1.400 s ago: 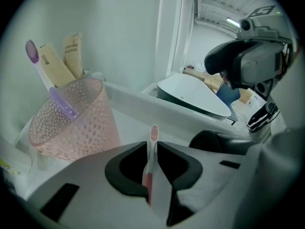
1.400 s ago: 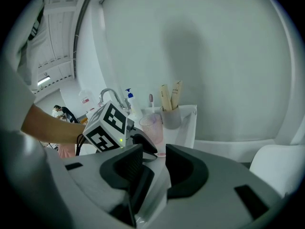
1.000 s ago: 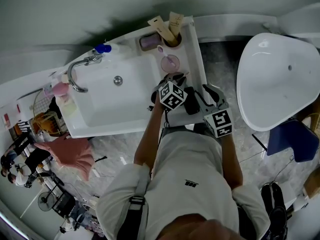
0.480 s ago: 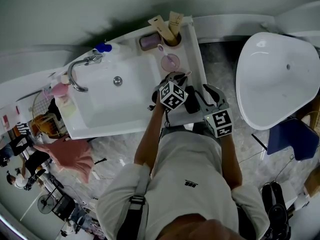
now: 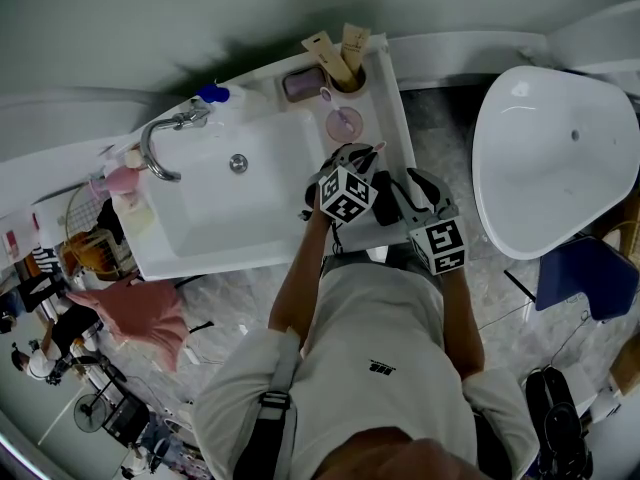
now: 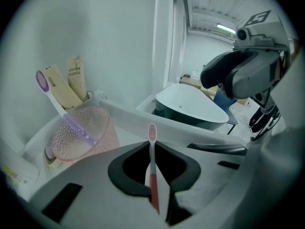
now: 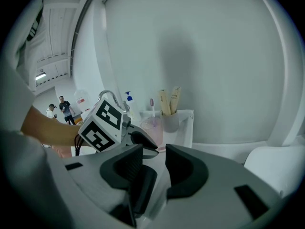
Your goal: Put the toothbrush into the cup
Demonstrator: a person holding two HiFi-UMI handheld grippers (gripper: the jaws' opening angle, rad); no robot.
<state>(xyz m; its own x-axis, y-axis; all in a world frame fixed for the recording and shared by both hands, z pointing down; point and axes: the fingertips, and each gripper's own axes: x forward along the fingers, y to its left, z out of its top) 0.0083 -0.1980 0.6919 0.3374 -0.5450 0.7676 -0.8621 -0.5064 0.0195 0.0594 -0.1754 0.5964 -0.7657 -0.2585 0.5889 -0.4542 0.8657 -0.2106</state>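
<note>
1. You stand in a bathroom. A pale wall is ahead, a white bathtub sits well apart on your right, and grey marbled floor lies between.
2. Your work surface is the white washbasin counter. Its bowl sits to the left with the faucet at the far corner. The task runs along the narrow ledge to the right of the bowl.
3. Your right gripper has its jaws apart with nothing between them. It hangs beside the left one, near your body, and seems to have no part in this step.
4. Your left gripper is clamped tight on the toothbrush handle. I judge that the pickup is done and the carry to the cup is in hand.
5. The pink cup stands on the ledge, ahead and to the left in the left gripper view. A purple toothbrush leans in it, and a holder of wrapped packets is just behind.
6. The toothbrush has a red handle, and its bristle head sticks out beyond the jaw tips. Next, carry it over the cup's mouth and tip one end downward, clear of the purple one. Lower it inside before you loosen the grip. The thin handle could swivel in the pads.
</note>
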